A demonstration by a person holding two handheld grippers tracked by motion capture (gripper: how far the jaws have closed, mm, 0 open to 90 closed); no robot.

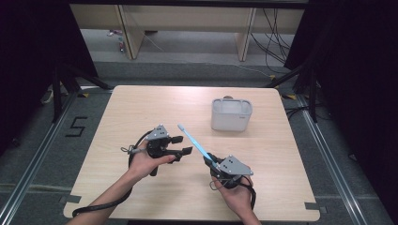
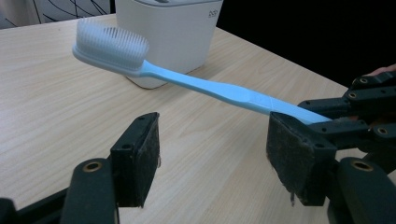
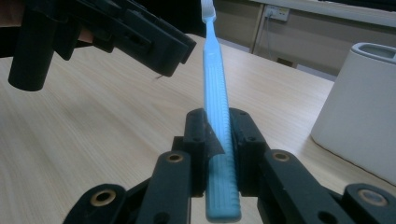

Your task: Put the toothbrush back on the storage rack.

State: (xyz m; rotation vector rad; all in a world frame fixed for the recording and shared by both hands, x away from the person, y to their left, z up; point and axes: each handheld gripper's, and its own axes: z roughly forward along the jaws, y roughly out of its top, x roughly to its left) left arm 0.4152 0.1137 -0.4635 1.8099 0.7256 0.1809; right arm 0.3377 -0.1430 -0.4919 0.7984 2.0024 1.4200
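The right gripper (image 1: 210, 160) clamps the toothbrush (image 1: 192, 139) low on its handle; the left gripper (image 1: 184, 145), wide open, could knock it askew.

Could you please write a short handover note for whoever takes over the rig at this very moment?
Right gripper: shut on the toothbrush handle, brush held above the table, head pointing away from the person.
Left gripper: open, holding nothing, jaws beside the brush, not touching it.
Cup: upright on the far right part of the table, nothing visibly in it.
Done: brush picked up.
Left: likely to put the brush in the cup, or pass it to the left gripper first; neither has happened yet.
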